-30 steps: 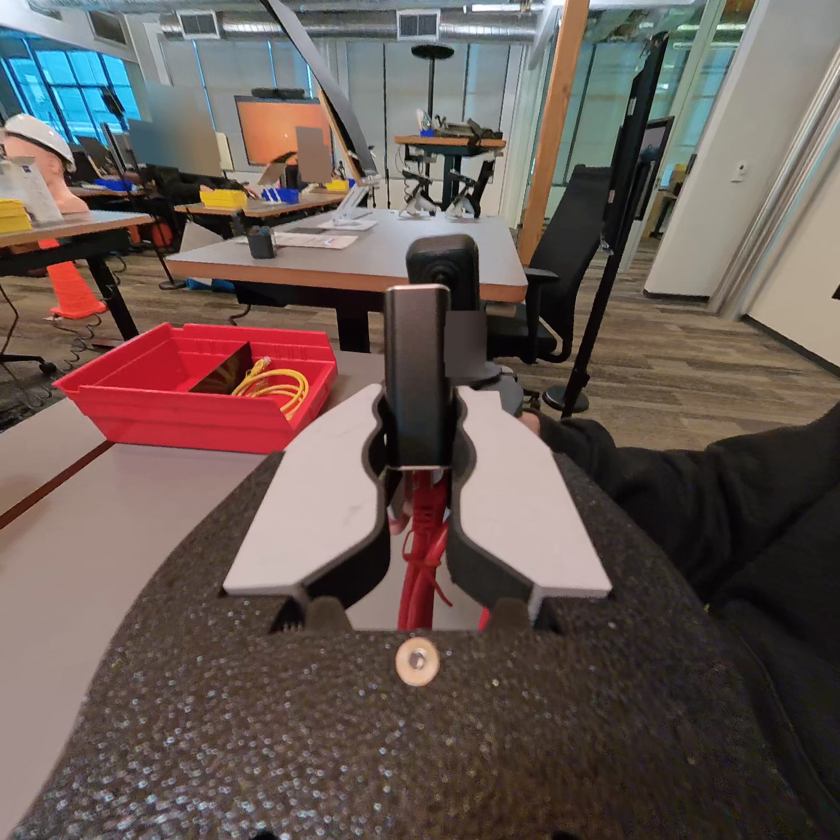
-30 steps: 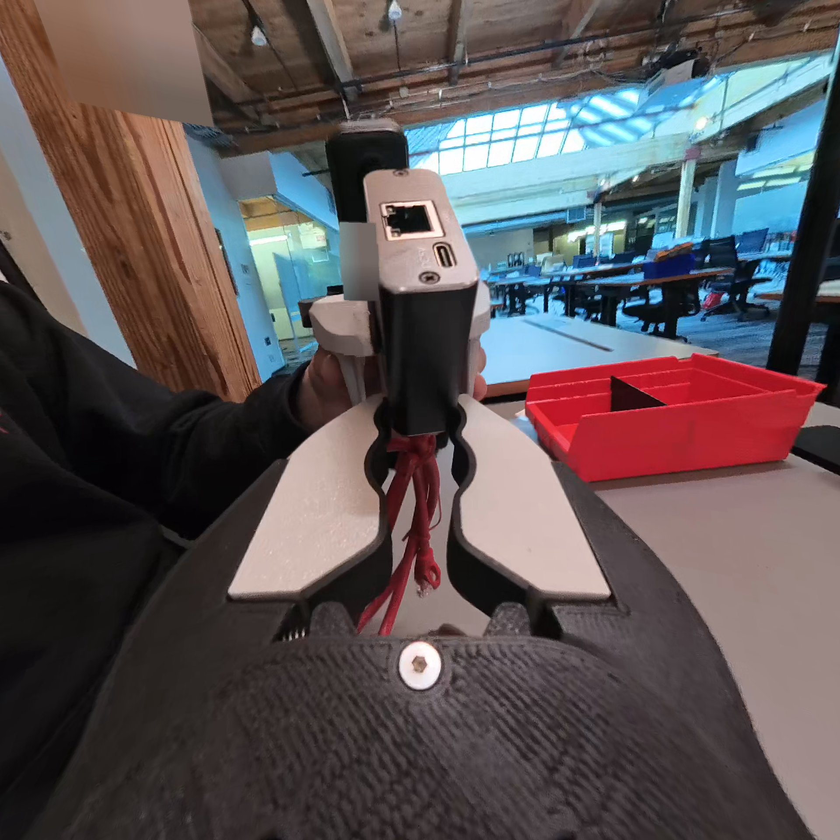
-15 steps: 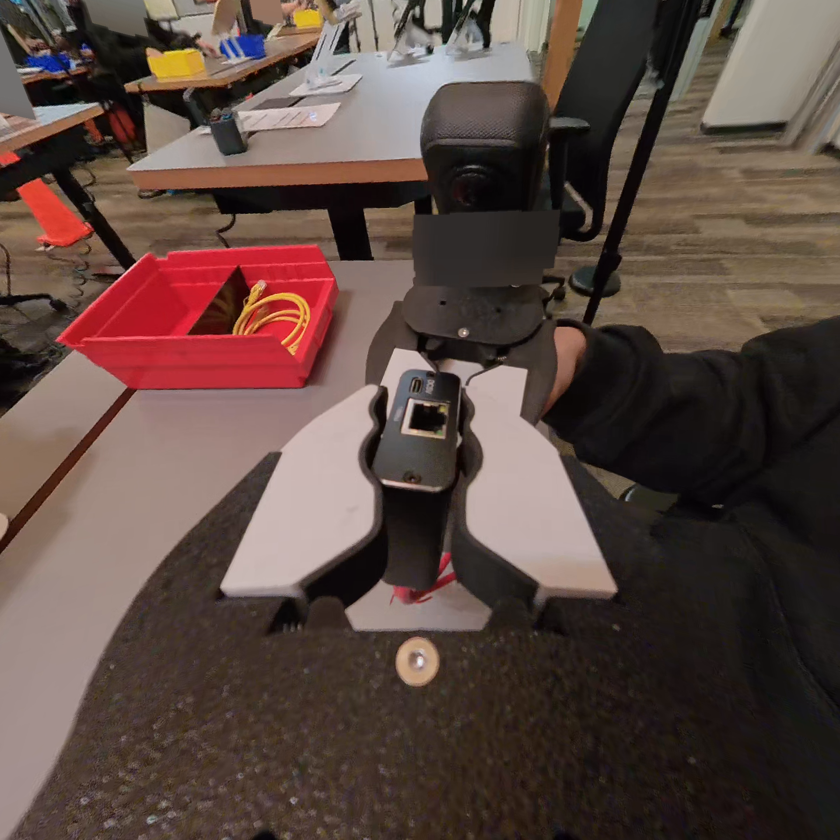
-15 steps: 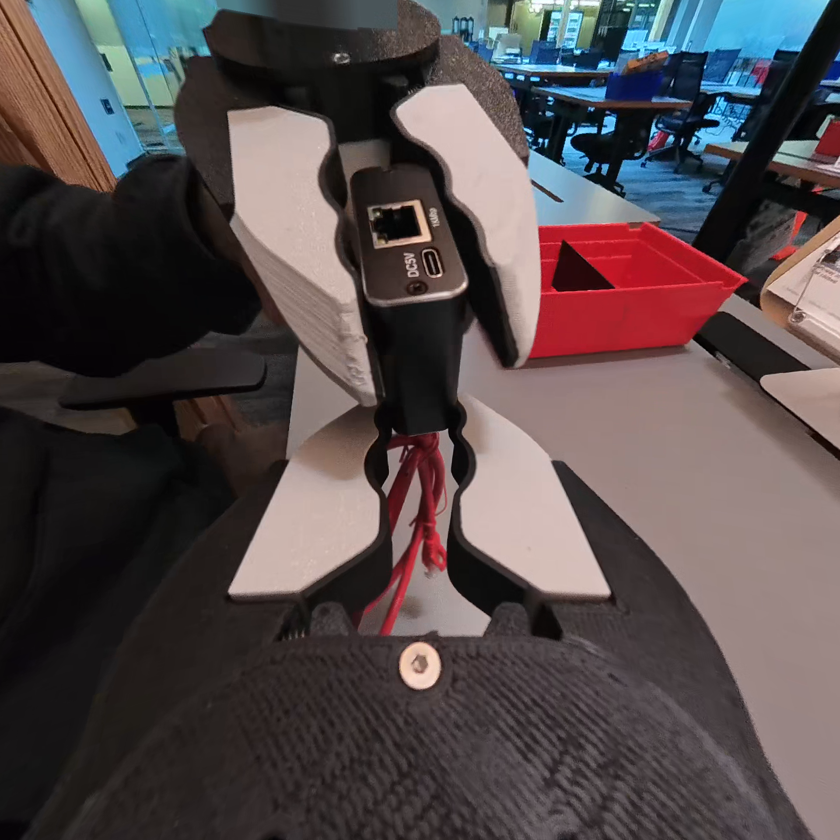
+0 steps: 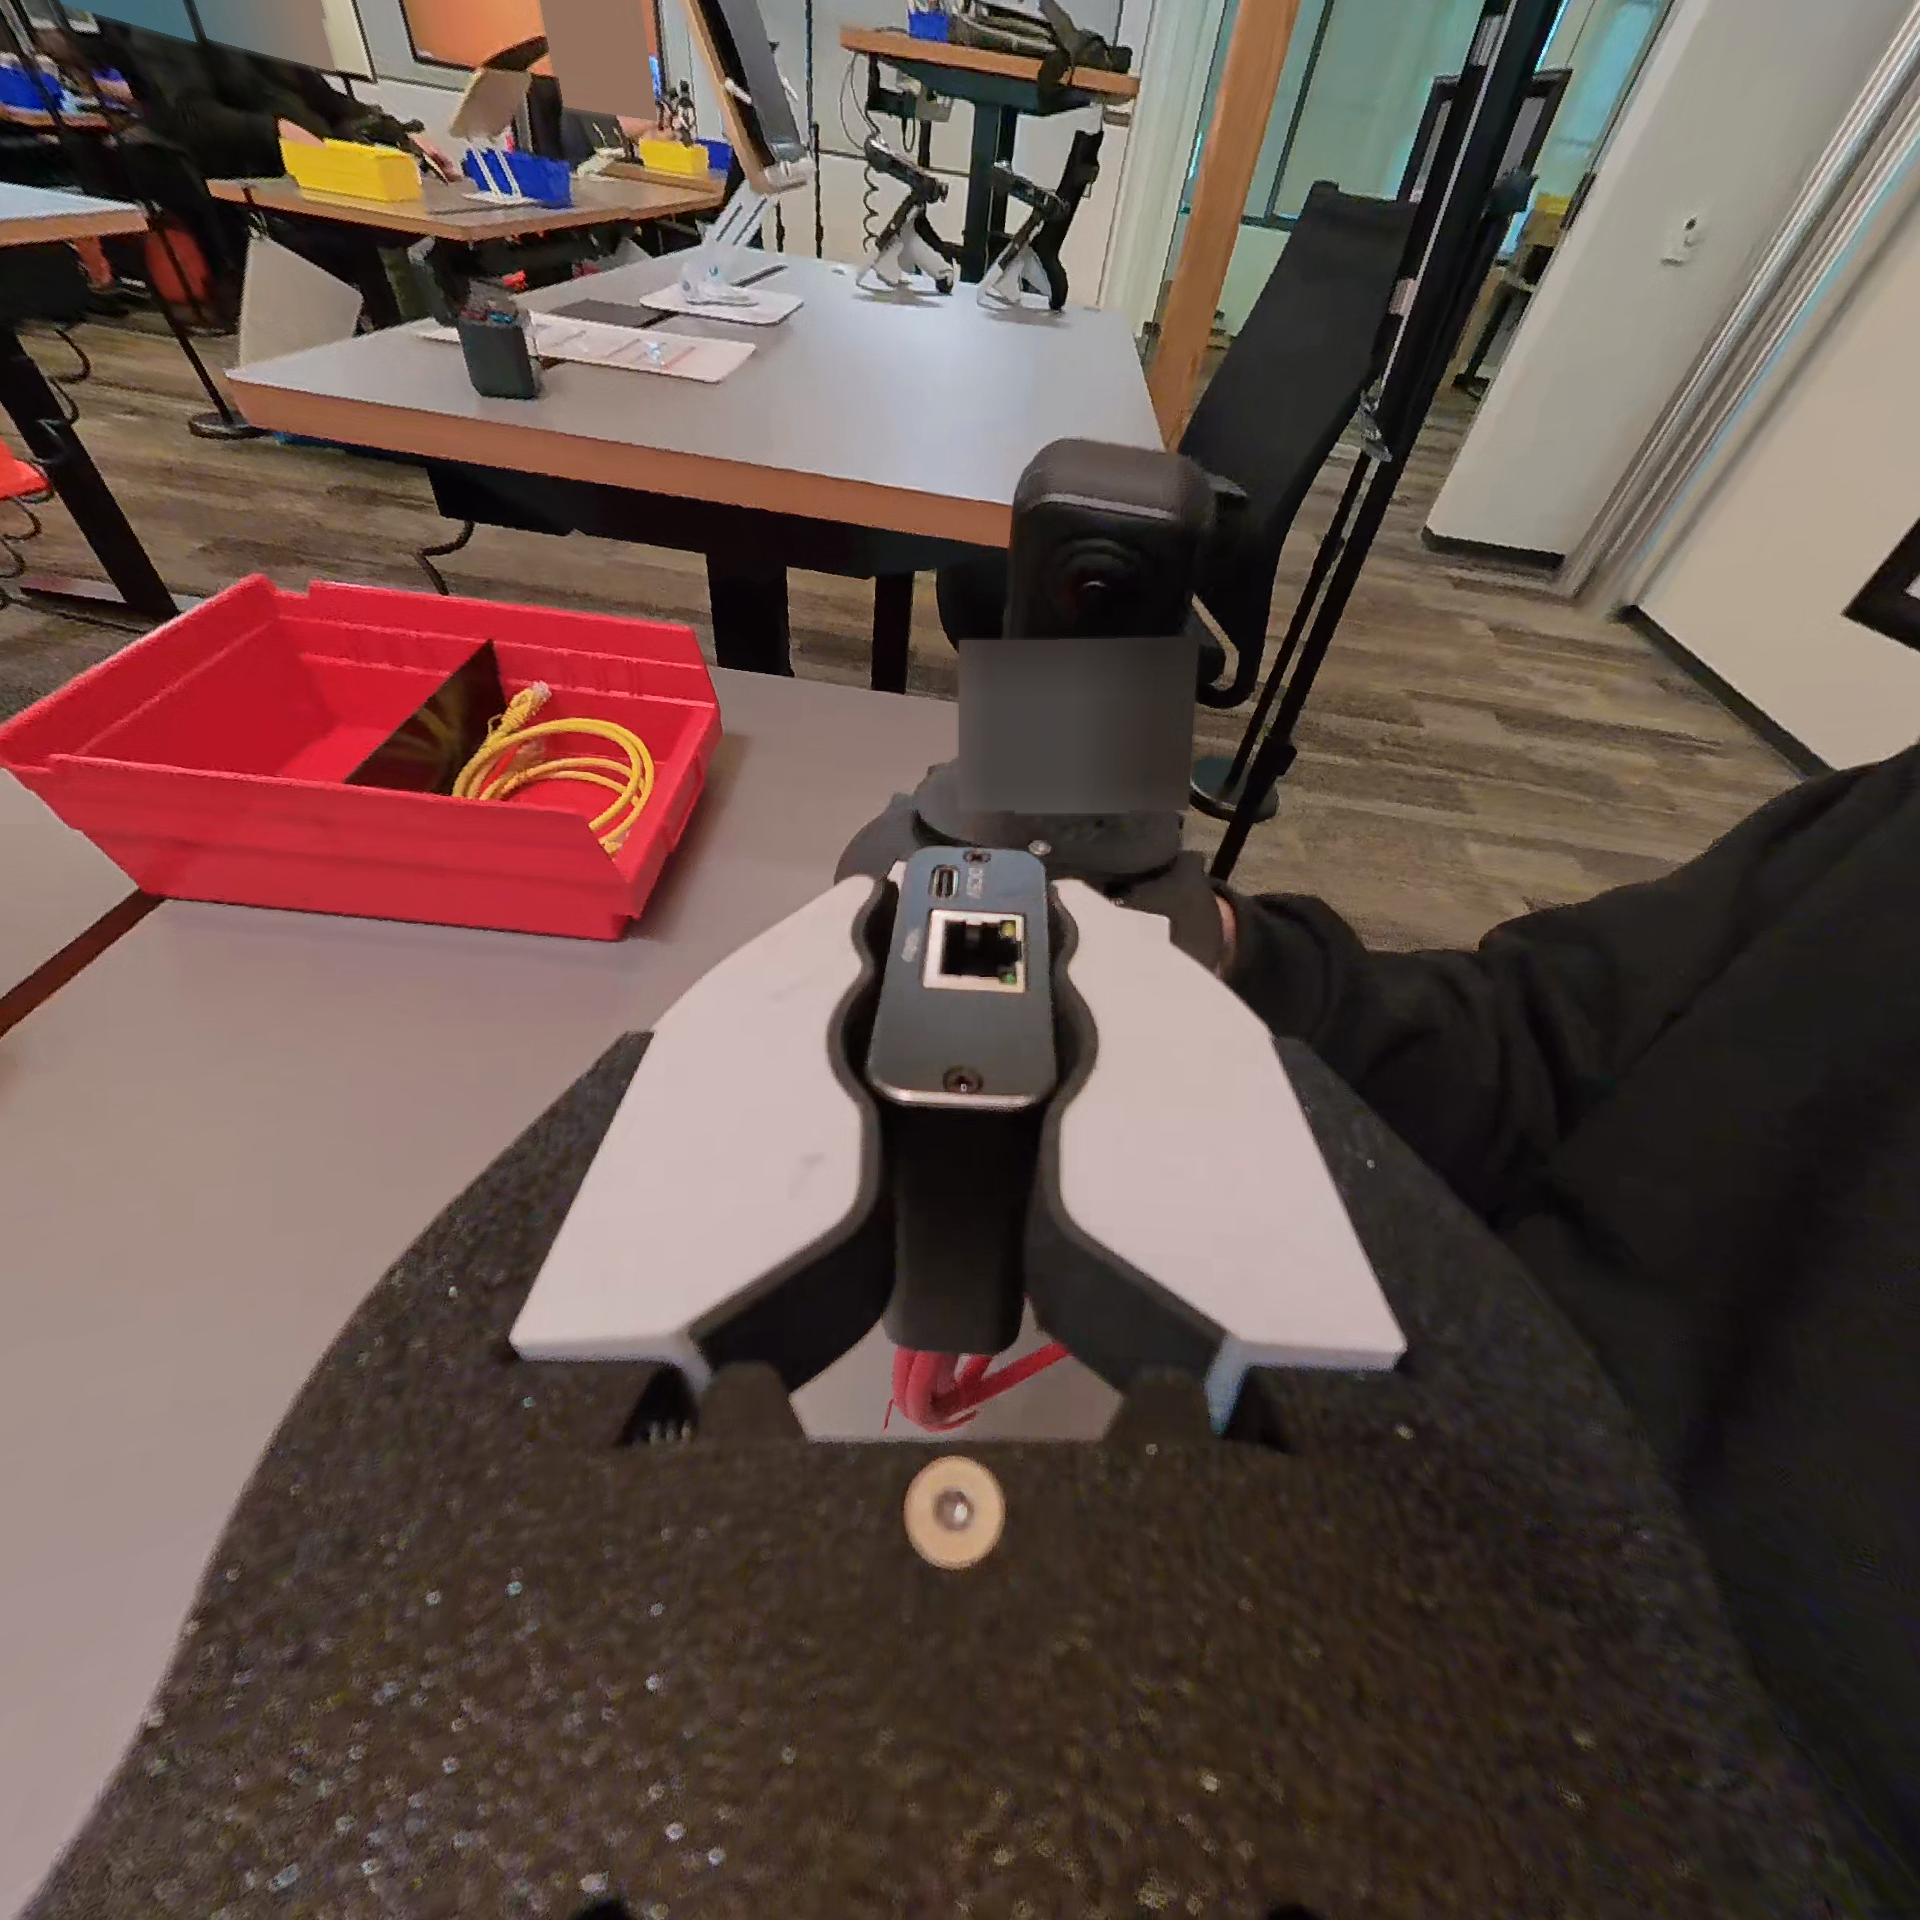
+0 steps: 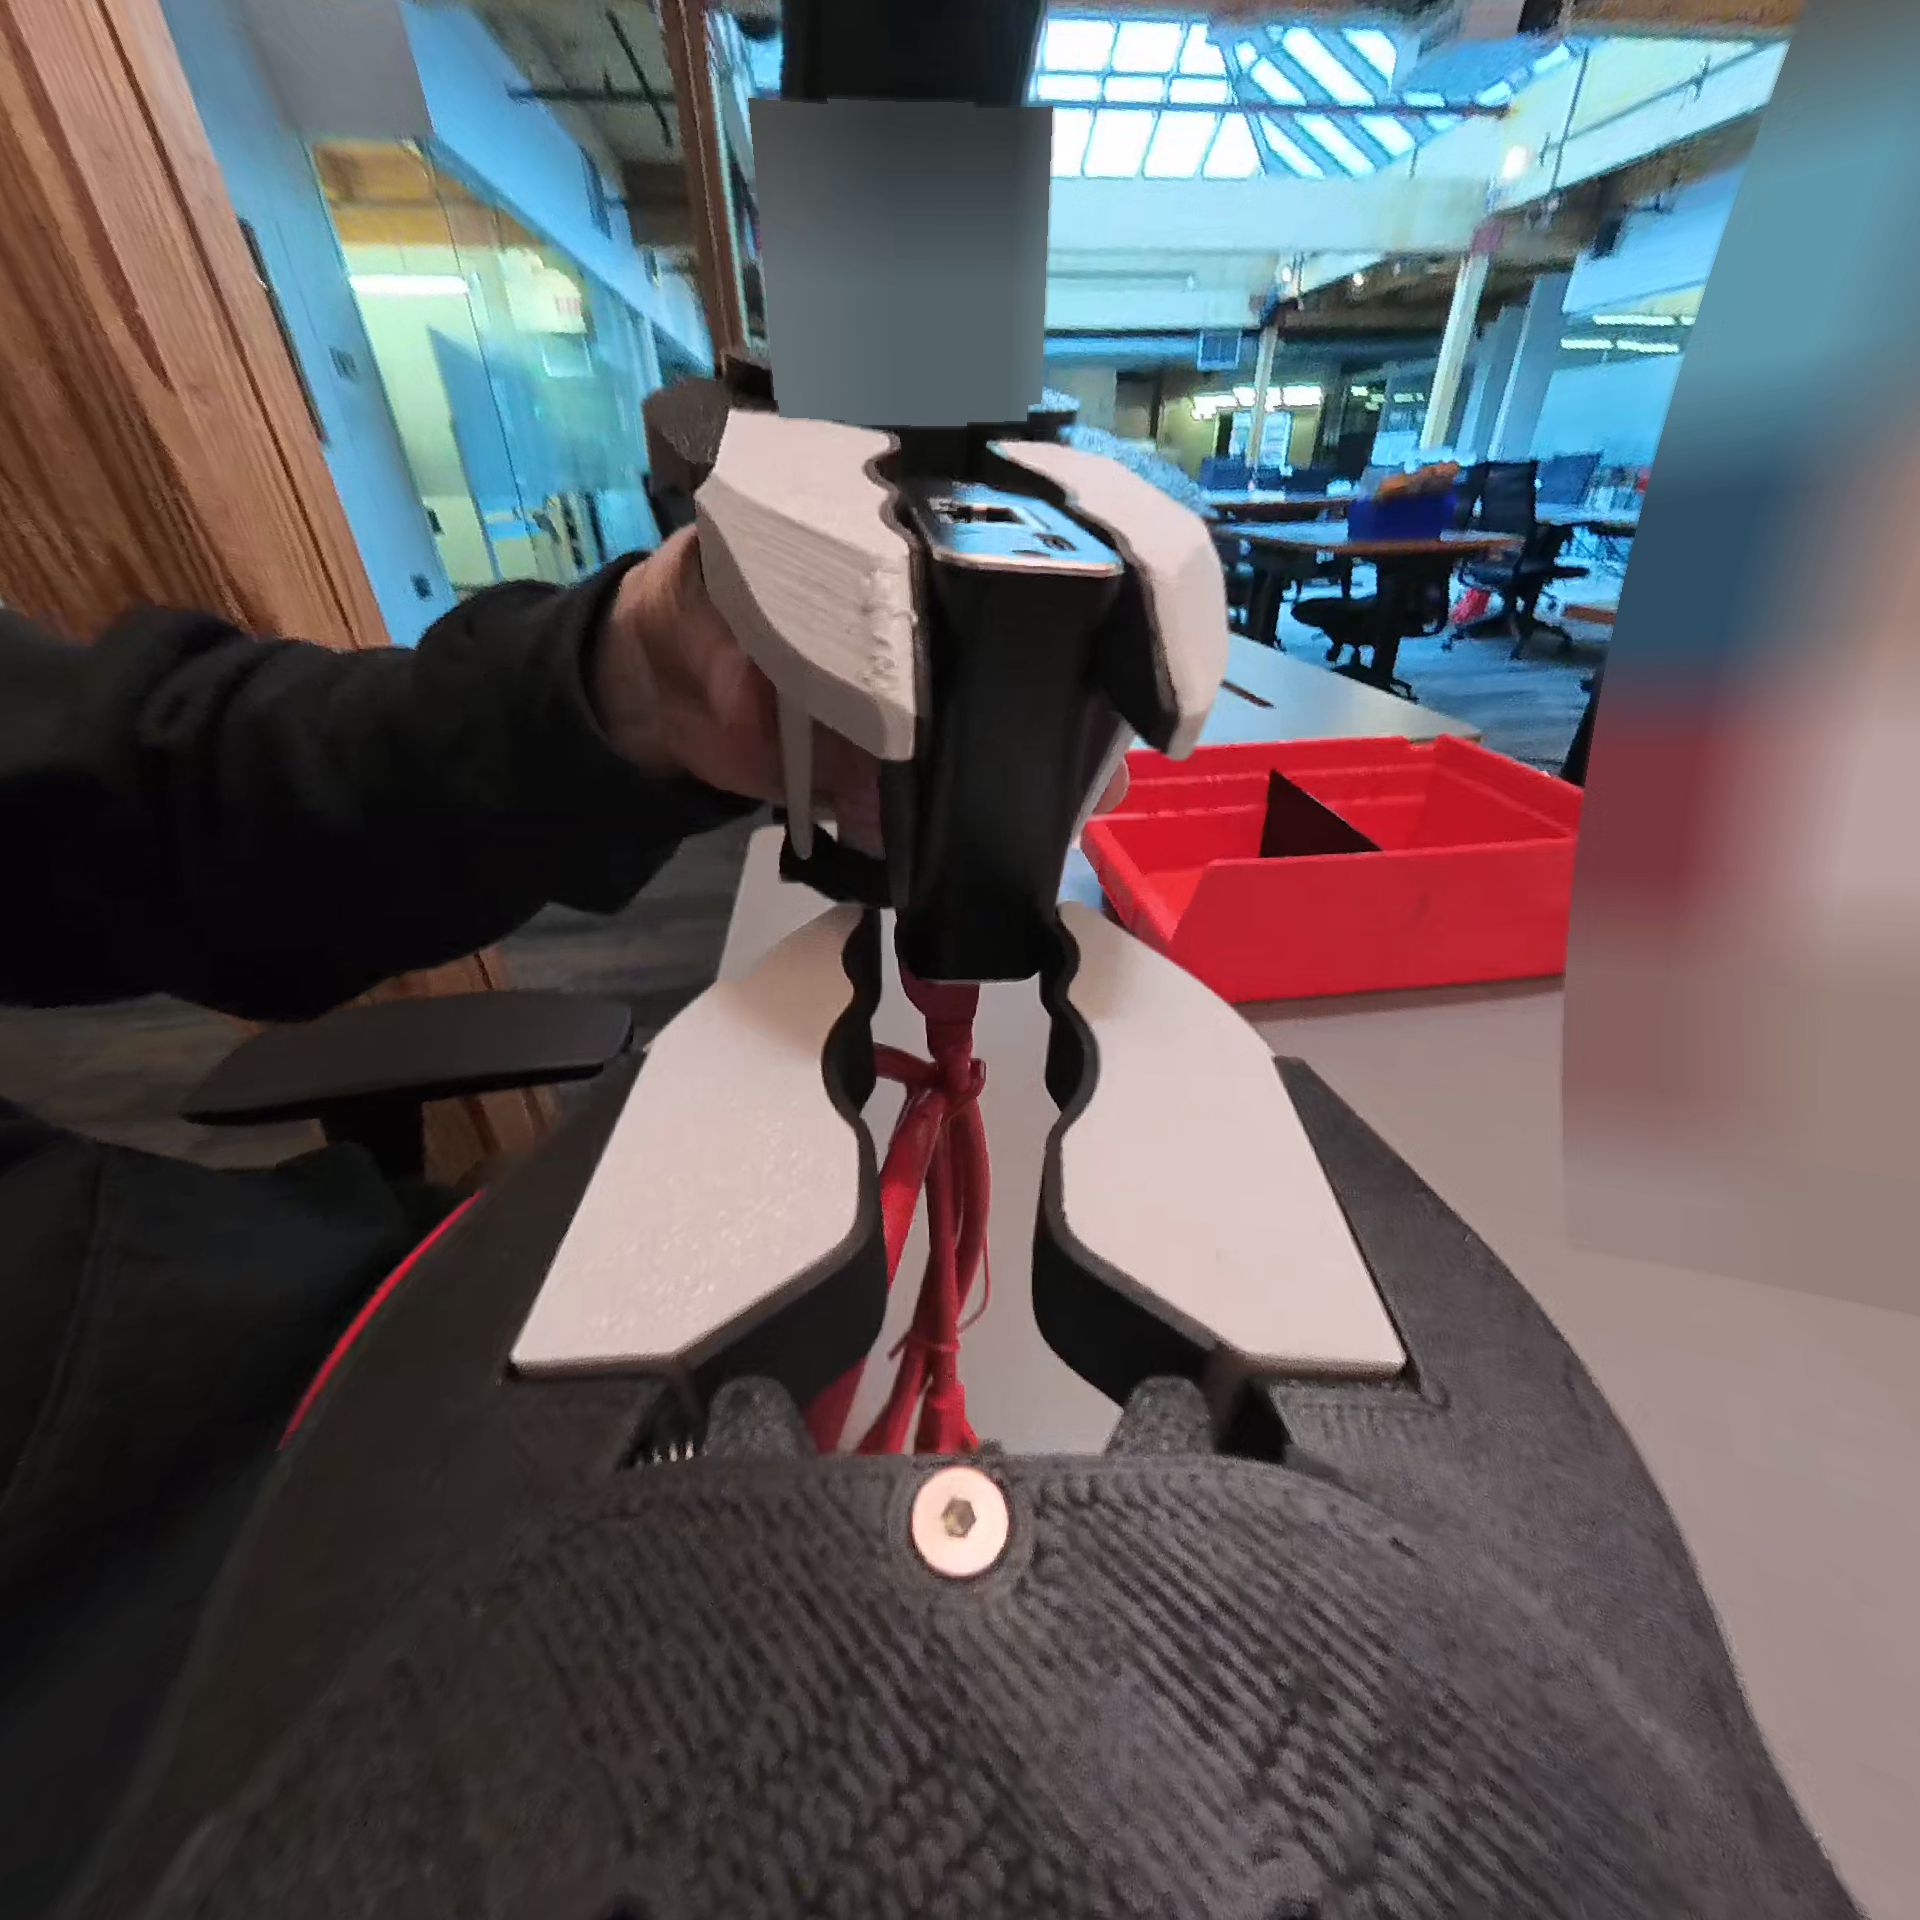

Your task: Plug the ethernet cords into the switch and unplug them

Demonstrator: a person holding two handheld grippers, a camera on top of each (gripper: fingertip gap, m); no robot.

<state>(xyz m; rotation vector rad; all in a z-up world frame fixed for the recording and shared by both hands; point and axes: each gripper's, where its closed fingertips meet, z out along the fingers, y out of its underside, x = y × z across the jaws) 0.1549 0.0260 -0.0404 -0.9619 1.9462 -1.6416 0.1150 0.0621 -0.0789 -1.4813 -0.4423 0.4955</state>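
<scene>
The black switch point(image 5: 961, 1049) is clamped between the fingers of my left gripper point(image 5: 966, 904), with its end port facing that camera. In the right wrist view the switch point(image 6: 987, 748) stands upright. Its lower end sits between the tips of my right gripper point(image 6: 961, 935), which is shut on it. The left gripper's fingers point(image 6: 810, 582) hold its upper part. A bundled red ethernet cord point(image 6: 935, 1195) hangs from the switch's lower end; it also shows in the left wrist view point(image 5: 956, 1387). A coiled yellow cord point(image 5: 561, 769) lies in the red bin point(image 5: 343, 862).
The red bin point(image 6: 1351, 914) stands on the grey table point(image 5: 260, 1143) beyond the grippers, with a black divider inside. A black-sleeved arm point(image 5: 1558, 1039) reaches in from the right. A second grey table point(image 5: 831, 416), a black chair and a stand pole are behind. Tip to tip, the grippers are about 6 cm apart.
The switch has tipped more upright, so the right view now sees its port end nearly edge-on. The left gripper sits lower around the switch than a second ago. Both stay shut.
</scene>
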